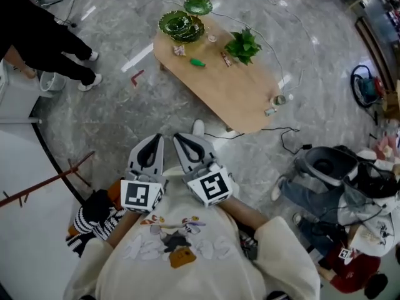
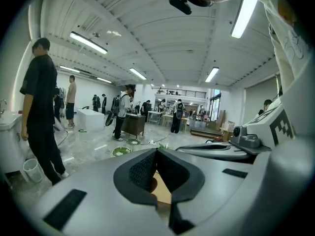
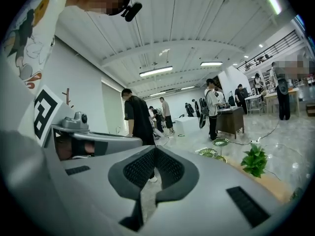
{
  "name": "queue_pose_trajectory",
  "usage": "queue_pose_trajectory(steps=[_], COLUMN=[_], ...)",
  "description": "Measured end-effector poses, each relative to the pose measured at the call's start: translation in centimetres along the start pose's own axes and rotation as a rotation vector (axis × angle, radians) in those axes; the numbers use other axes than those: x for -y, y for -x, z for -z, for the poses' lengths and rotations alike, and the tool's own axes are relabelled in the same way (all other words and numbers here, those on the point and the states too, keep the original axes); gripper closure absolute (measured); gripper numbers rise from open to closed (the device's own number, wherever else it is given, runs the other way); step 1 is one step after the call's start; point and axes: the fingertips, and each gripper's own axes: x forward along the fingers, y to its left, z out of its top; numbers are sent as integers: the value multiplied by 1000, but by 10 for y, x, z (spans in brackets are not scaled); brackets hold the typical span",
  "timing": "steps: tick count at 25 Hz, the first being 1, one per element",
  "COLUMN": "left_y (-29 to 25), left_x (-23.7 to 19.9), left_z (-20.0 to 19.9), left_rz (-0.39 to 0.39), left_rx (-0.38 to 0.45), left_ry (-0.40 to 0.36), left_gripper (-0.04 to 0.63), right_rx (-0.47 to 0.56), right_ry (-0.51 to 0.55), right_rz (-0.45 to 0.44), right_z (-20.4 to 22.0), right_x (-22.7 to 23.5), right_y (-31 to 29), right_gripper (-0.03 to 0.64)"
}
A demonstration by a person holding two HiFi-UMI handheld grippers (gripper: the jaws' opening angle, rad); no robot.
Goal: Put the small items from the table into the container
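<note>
On the table (image 1: 231, 95), the 2 objects (image 1: 274, 105) at its nearer end are too small to identify.

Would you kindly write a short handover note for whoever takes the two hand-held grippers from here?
Left hand-held gripper: shut, empty, held near the chest, short of the table.
Right hand-held gripper: shut, empty, beside it.
Items: green piece, shell-like piece, brown wrapper and small pale round thing lie on the table near the green tiered dish. A can-like thing and a smaller bit sit at the opposite end.
Done: no pick under way; the dish's contents cannot be told.
Left: move every small item into the dish.
</note>
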Motion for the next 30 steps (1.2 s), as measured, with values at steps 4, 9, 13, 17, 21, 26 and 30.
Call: queue_pose_trajectory(steps=[4,9,13,17,21,26,30], left_y=[-82,-148,-179,-200,-224,-236,-272], left_x=[1,1,-2,-10,-9,-23,-62], left_z=[-30,-54,-55,-58,-60,-45,-54], left_rz=[5,-15,-35,-32,23,99,159], left_rx=[-25,-57,-65,-85,-109,-113,-128], left_ry=[-25,-27,-27,-9,-19,-15,-17], left_gripper=[597,597,597,597,597,597,597], right_rx=[7,14,34,21,7,-1,-25], right_ry=[-3,-47,-110,-129,-147,-156,-116], right_rz=[-23,-70,-58,-44,-2,80,132], right_z=[-28,-49,-48,-47,-48,-30,-32], right_x=[71,127,163,183,203,211,224], right_y=[-33,-61,-74,-83,-95,-108,-156], right_gripper=[609,609,609,609,609,609,609])
